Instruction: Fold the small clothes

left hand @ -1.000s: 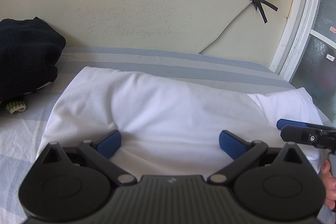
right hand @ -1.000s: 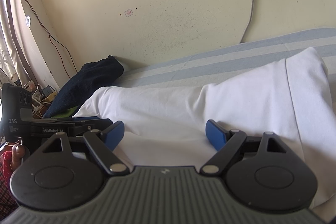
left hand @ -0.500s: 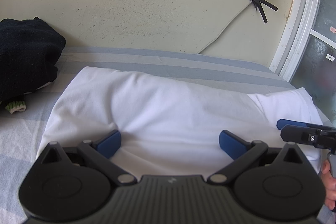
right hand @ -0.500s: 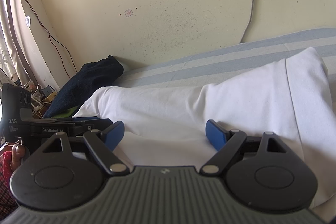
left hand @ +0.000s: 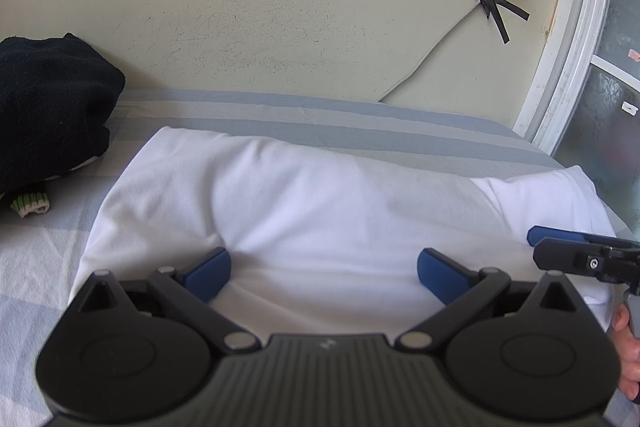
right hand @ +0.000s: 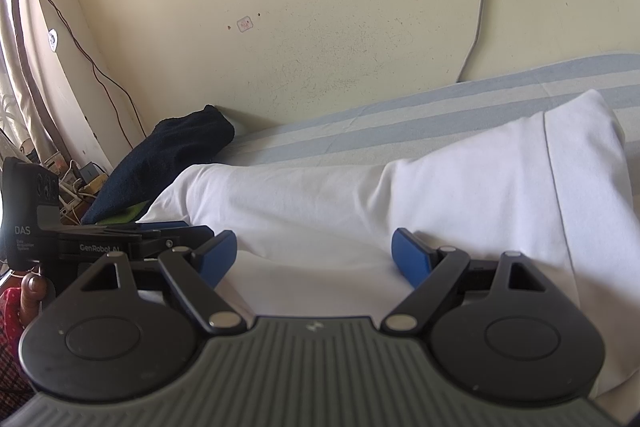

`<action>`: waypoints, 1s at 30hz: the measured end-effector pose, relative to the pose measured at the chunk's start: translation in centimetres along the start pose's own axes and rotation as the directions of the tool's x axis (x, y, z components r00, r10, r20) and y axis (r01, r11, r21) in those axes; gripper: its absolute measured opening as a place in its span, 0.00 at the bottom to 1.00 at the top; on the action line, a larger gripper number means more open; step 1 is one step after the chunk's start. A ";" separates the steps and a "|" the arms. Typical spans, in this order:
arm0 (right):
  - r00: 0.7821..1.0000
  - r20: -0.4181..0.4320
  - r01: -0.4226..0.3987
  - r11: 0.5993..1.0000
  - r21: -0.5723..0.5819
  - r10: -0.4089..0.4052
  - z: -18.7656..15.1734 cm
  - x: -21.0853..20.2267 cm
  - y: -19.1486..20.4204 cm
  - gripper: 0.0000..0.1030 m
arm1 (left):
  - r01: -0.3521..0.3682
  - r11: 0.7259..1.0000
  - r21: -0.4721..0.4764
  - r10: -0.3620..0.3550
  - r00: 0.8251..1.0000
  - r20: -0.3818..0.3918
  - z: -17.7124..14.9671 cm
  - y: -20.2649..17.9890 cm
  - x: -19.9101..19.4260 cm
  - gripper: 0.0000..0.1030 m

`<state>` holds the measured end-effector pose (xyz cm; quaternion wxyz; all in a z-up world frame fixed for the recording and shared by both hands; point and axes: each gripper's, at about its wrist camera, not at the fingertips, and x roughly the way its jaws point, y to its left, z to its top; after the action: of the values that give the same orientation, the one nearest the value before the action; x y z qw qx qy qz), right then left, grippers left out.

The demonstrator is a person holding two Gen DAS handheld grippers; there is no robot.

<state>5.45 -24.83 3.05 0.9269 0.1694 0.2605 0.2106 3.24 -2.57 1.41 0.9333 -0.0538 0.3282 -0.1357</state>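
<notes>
A white garment (left hand: 320, 211) lies spread across the striped bed, with a fold line near its right end; it also shows in the right wrist view (right hand: 460, 195). My left gripper (left hand: 324, 273) is open, its blue pads resting low over the garment's near edge with cloth between them. My right gripper (right hand: 314, 257) is open in the same way over the near edge further right. The right gripper also shows at the right edge of the left wrist view (left hand: 580, 255), and the left gripper shows at the left of the right wrist view (right hand: 120, 239).
A dark blue bundle of clothes (left hand: 48, 107) with a green-striped cuff (left hand: 30, 205) lies at the left against the wall. The blue-striped bedsheet (left hand: 320, 123) runs to the wall. A window frame (left hand: 576, 39) and a taped cable (left hand: 492, 3) are at the right.
</notes>
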 end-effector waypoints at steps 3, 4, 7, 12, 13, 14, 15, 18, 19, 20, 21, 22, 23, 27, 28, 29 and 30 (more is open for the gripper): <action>1.000 -0.003 0.005 1.000 -0.004 -0.005 0.0 0.2 0.1 0.84 | -0.002 1.000 0.003 0.002 1.000 -0.001 0.0 -0.1 0.1 1.00; 1.000 -0.003 0.007 1.000 -0.006 -0.007 -0.1 0.2 0.1 0.84 | -0.003 1.000 0.004 0.003 1.000 -0.002 0.0 -0.1 0.1 1.00; 1.000 -0.001 0.015 1.000 -0.013 -0.015 -0.1 0.1 0.2 0.84 | -0.007 1.000 0.009 0.007 1.000 -0.003 0.0 -0.4 0.2 1.00; 1.000 0.008 0.024 1.000 -0.020 -0.024 -0.1 0.1 0.3 0.84 | -0.009 1.000 0.011 0.009 1.000 -0.003 0.1 -0.6 0.2 1.00; 0.999 0.017 0.030 0.999 -0.018 -0.030 -0.1 0.0 0.2 0.84 | -0.010 1.000 0.011 0.010 1.000 -0.003 0.0 -0.5 0.2 1.00; 0.999 0.029 0.040 0.999 -0.017 -0.040 -0.1 -0.2 0.2 0.84 | -0.010 1.000 0.011 0.010 1.000 -0.003 0.0 -0.6 0.2 1.00; 0.998 0.040 0.052 0.999 -0.013 -0.051 -0.2 -0.5 0.3 0.84 | -0.011 1.000 0.013 0.011 1.000 -0.003 0.0 -0.5 0.2 1.00; 0.994 0.075 0.085 0.996 0.014 -0.085 -0.5 -2.3 0.1 0.84 | -0.019 1.000 0.019 0.019 1.000 -0.005 0.0 -0.7 0.3 1.00; 0.992 0.085 0.095 0.995 0.020 -0.096 -0.6 -3.0 0.0 0.84 | -0.021 1.000 0.021 0.021 1.000 -0.005 0.0 -0.8 0.4 1.00; 0.989 0.094 0.110 0.994 0.023 -0.112 -0.7 -3.7 -0.1 0.84 | -0.023 0.999 0.023 0.023 1.000 -0.005 0.0 -0.8 0.4 1.00; 0.986 0.102 0.130 0.991 0.027 -0.132 -0.7 -4.5 -0.2 0.84 | -0.026 0.999 0.025 0.026 1.000 -0.005 0.0 -0.9 0.4 1.00; 0.981 0.115 0.154 0.987 0.036 -0.158 -0.8 -5.5 -0.5 0.84 | -0.029 0.999 0.027 0.029 1.000 -0.005 0.0 -1.0 0.4 1.00; 0.976 0.124 0.174 0.984 0.046 -0.178 -0.8 -6.3 -0.8 0.84 | -0.032 0.999 0.029 0.032 0.999 -0.005 0.0 -1.0 0.4 1.00; 0.946 0.144 0.278 0.955 0.101 -0.291 -1.2 -9.5 -2.5 0.84 | -0.039 0.999 0.031 0.039 0.999 -0.004 0.0 -1.2 0.5 1.00; 0.938 0.144 0.301 0.947 0.114 -0.315 -1.4 -10.2 -3.0 0.84 | -0.036 0.999 0.028 0.036 0.999 -0.003 0.0 -1.2 0.4 1.00; 0.930 0.144 0.321 0.939 0.125 -0.337 -1.6 -10.8 -3.3 0.84 | -0.030 0.999 0.022 0.030 1.000 -0.001 0.0 -1.0 0.4 1.00; 0.922 0.145 0.340 0.930 0.137 -0.358 -1.7 -11.4 -3.7 0.84 | -0.019 1.000 0.010 0.019 1.000 0.002 0.0 -0.7 0.2 1.00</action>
<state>-3.20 -33.08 4.78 0.9575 0.1877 0.2186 0.0123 3.20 -3.34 1.42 0.9351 -0.0463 0.3272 -0.1282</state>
